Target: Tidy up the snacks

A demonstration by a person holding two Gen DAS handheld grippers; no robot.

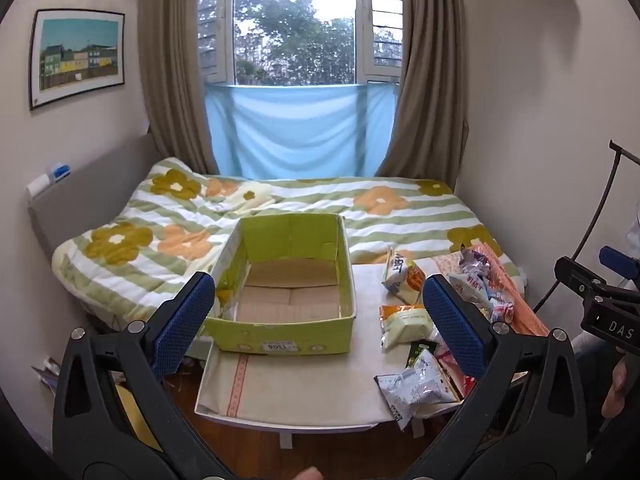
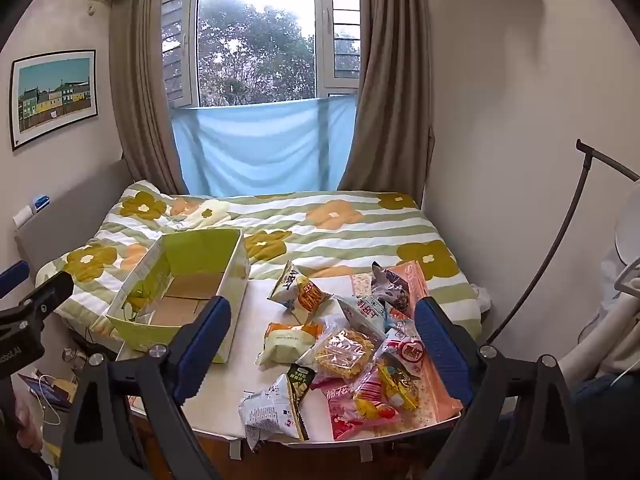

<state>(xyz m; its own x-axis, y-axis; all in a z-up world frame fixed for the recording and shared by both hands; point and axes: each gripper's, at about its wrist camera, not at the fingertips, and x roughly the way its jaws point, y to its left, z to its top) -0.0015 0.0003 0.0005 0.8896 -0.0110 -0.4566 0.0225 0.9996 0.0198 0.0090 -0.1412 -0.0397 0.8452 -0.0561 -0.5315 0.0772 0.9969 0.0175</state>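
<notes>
Left hand-held gripper point(image 1: 318, 316): released, jaws spread wide, nothing between the blue pads point(image 1: 182, 322); it hangs in the air before the box.
Right hand-held gripper point(image 2: 322, 344): released, jaws spread wide and holding nothing; it hangs above the snacks. Its black body shows at the right edge of the left wrist view.
Box point(image 1: 286, 280): green cardboard, open at the top, bare brown floor inside; stands on the left part of the desk, its far wall against the bed.
Desk point(image 1: 288, 388): small, covered with a pale cloth; stands just beside the bed.
Snacks point(image 2: 356, 356): a loose heap of packets on the right part of the desk, apart from the box, none inside it.
White-orange packet point(image 2: 298, 288): tilted up at the far side of the heap, near the bed.
Pale-green packet point(image 2: 286, 342): lies flat, the packet nearest the box.
Grey-white packet point(image 2: 272, 406): lies at the near desk edge.
Pink packet point(image 2: 352, 408): lies at the near right, partly under other packets.
Bed point(image 1: 380, 200): quilt with green stripes and flowers, behind the desk.
Window point(image 1: 294, 24): behind the bed, trees outside, blue cloth point(image 1: 296, 132) across its lower part, brown curtains on both sides.
Picture point(image 1: 76, 58): framed, on the left wall.
</notes>
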